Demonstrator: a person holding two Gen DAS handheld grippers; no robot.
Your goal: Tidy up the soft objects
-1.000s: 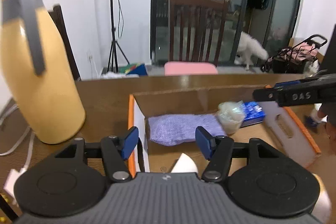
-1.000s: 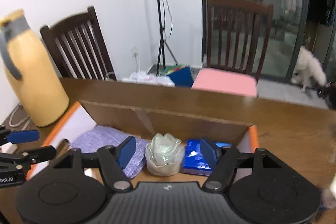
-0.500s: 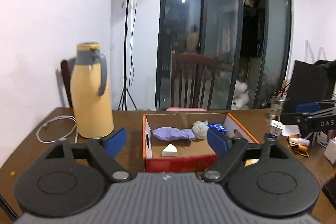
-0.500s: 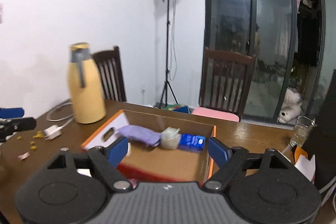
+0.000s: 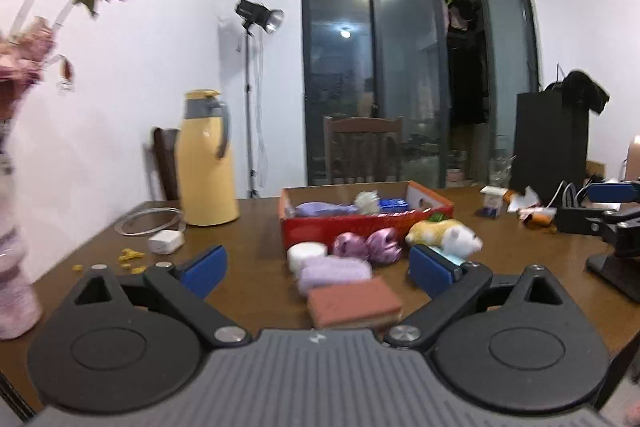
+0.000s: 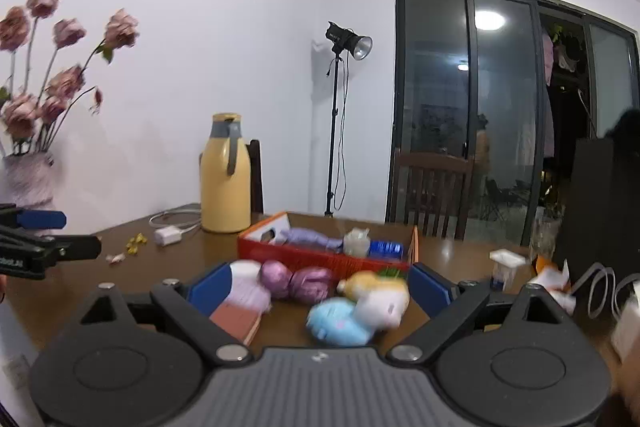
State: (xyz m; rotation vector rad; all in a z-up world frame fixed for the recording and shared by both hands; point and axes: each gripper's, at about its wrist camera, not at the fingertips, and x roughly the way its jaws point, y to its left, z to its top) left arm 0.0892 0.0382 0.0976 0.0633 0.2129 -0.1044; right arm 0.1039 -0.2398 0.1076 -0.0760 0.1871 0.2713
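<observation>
A red cardboard box (image 5: 360,227) on the wooden table holds a purple cloth (image 5: 320,209), a pale crumpled bag (image 5: 366,201) and a blue pack (image 5: 394,203). In front of it lie a white roll (image 5: 306,253), a lilac sponge (image 5: 334,273), a brick-red sponge (image 5: 354,301), two shiny purple balls (image 5: 366,245) and a yellow-white plush (image 5: 444,233). A blue plush (image 6: 340,323) shows in the right wrist view. My left gripper (image 5: 318,269) is open and empty before the sponges. My right gripper (image 6: 320,285) is open and empty over the plush toys.
A yellow thermos jug (image 5: 206,159) stands left of the box, with a white charger and cable (image 5: 166,241) beside it. A vase of pink flowers (image 6: 28,163) stands at the far left. Small clutter and a glass (image 5: 500,169) sit at the right. A chair (image 5: 362,151) stands behind.
Both grippers have pulled far back from the box, so the whole table and the loose soft objects in front of the box have come into view. Both jaws have opened wider.
</observation>
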